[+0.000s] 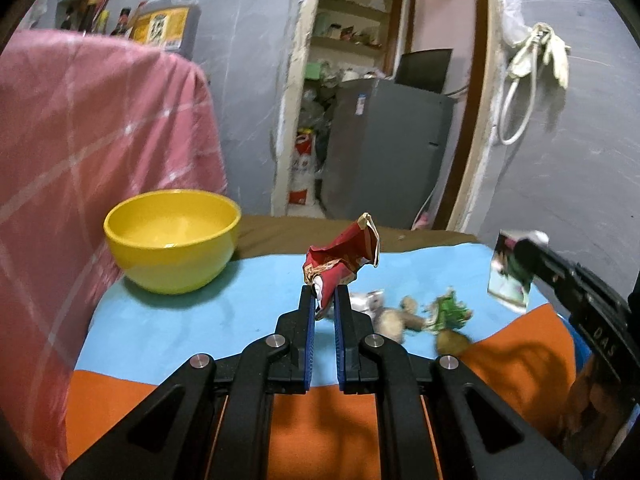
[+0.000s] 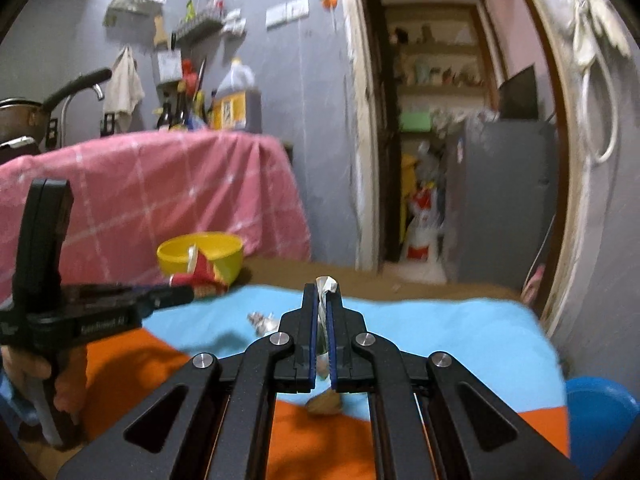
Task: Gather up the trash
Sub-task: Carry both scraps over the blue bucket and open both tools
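**Both grippers lifted, each pinching a wrapper**

A yellow bowl [image 1: 173, 240] stands at the far left of the blue-and-orange cloth [image 1: 168, 332], close against a pink checked cover [image 1: 92, 152]. Loose scraps remain on the cloth to the right of the left gripper: a silvery crumple [image 1: 370, 300], a brownish lump [image 1: 400, 316] and a green wrapper [image 1: 450, 310], all blurred. Nothing stands between the left gripper and the bowl.

The left gripper [image 1: 325, 294] has its fingers pressed on the lower end of a crumpled red wrapper [image 1: 344, 260], printed with gold. Its long axis rises from the fingertips and leans up to the right, clear of the cloth.

The right gripper [image 2: 322, 296] has its fingers nearly together on a thin pale packet [image 1: 512, 276], held edge-on between them, with its whitish tip poking above the fingertips.
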`<state>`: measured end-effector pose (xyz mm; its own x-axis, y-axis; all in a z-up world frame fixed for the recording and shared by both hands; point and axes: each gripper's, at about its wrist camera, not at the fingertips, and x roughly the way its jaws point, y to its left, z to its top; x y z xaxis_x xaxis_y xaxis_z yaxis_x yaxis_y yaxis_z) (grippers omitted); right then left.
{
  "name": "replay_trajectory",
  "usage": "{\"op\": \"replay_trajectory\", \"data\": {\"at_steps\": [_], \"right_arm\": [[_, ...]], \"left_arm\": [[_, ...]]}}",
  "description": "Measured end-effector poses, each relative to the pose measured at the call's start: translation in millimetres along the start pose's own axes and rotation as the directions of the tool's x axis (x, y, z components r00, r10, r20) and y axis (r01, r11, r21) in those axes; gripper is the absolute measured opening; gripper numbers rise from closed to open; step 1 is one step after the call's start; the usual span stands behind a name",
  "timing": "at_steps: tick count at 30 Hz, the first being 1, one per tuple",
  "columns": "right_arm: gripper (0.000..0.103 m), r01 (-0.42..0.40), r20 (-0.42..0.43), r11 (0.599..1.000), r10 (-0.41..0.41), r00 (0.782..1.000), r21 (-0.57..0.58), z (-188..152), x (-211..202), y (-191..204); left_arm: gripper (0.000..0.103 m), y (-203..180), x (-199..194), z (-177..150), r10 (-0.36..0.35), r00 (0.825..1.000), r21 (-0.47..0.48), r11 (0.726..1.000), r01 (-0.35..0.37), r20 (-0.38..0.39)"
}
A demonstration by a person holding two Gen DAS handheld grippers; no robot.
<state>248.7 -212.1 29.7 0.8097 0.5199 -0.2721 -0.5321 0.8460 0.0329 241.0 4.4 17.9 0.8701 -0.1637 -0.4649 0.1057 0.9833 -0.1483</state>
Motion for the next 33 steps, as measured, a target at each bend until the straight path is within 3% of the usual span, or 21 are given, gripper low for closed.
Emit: {"op": "replay_trajectory", "data": {"at_steps": [6, 15, 24, 29, 33], "right_arm": [[0.002, 0.089, 0.132, 0.996, -0.087, 0.987, -0.006, 11, -28, -7], [0.002, 0.246, 0.265, 0.967, -0.253, 0.93, 0.061, 18, -74, -39], [0.002, 0.429, 0.267, 0.895, -0.445, 0.855, 0.119, 7, -120, -85], [0.002, 0.512, 0.224, 0.846, -0.533, 0.816, 0.146, -5, -139, -110], [0.003, 0.55, 0.17, 0.815, -0.577, 0.799, 0.184, -17, -153, -132]], "left_arm": [[0.007, -28, -9, 10, -0.056, 0.996, 0.029, 0.998, 0.054, 0.062], [0.007, -94, -7, 24, -0.191, 0.977, 0.077, 0.98, 0.184, 0.093], [0.007, -167, 6, 25, -0.319, 0.946, 0.127, 0.942, 0.311, 0.055], [0.007, -208, 18, 21, -0.38, 0.925, 0.138, 0.916, 0.377, -0.003], [0.007, -242, 32, 16, -0.417, 0.906, 0.144, 0.895, 0.422, -0.065]]}}
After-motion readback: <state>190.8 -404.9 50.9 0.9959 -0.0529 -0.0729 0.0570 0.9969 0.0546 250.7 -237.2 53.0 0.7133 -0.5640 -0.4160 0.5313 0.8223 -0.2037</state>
